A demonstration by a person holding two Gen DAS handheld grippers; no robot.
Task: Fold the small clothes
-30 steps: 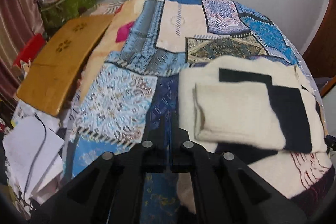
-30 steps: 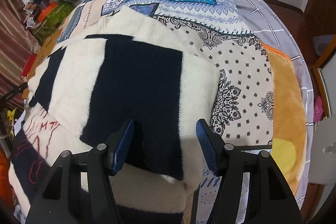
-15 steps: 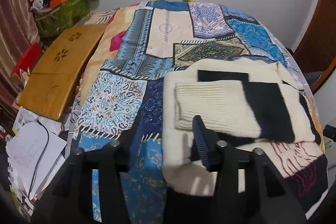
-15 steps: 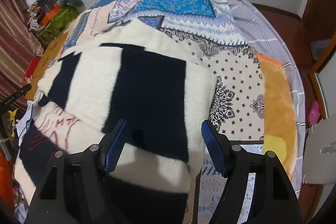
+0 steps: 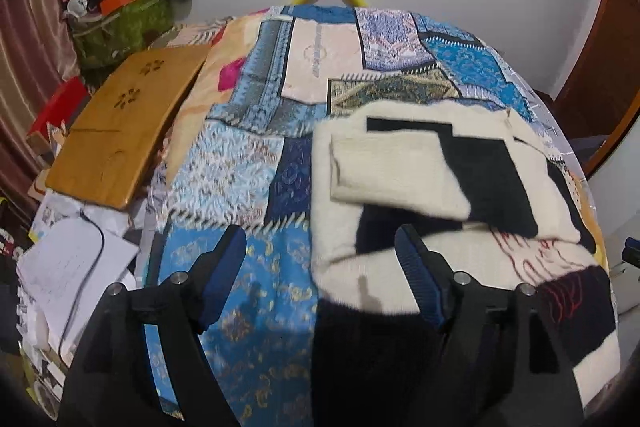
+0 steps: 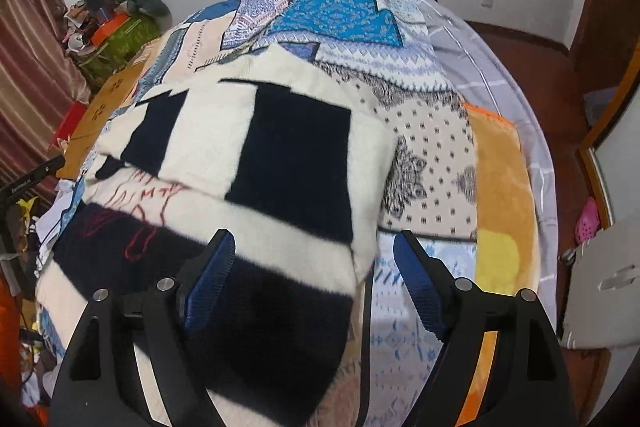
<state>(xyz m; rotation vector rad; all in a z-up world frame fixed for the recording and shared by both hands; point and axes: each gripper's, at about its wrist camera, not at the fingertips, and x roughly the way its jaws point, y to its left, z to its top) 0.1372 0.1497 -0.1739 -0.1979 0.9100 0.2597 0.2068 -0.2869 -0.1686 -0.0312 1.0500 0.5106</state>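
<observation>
1. Left wrist view: my left hand-held gripper (image 5: 320,259) gapes wide, holding nothing, over the sweater (image 5: 400,167) on the bed (image 5: 240,163).
2. Right hand-held gripper (image 6: 314,261) equally agape, empty; I'd pinch the hem edges evenly before folding.

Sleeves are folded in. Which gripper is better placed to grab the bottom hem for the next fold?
Probably right. The right gripper is open directly over the sweater, its near dark band under the jaws. The left gripper is open too, but straddles the sweater's left edge, half over the patchwork bedspread.
</observation>
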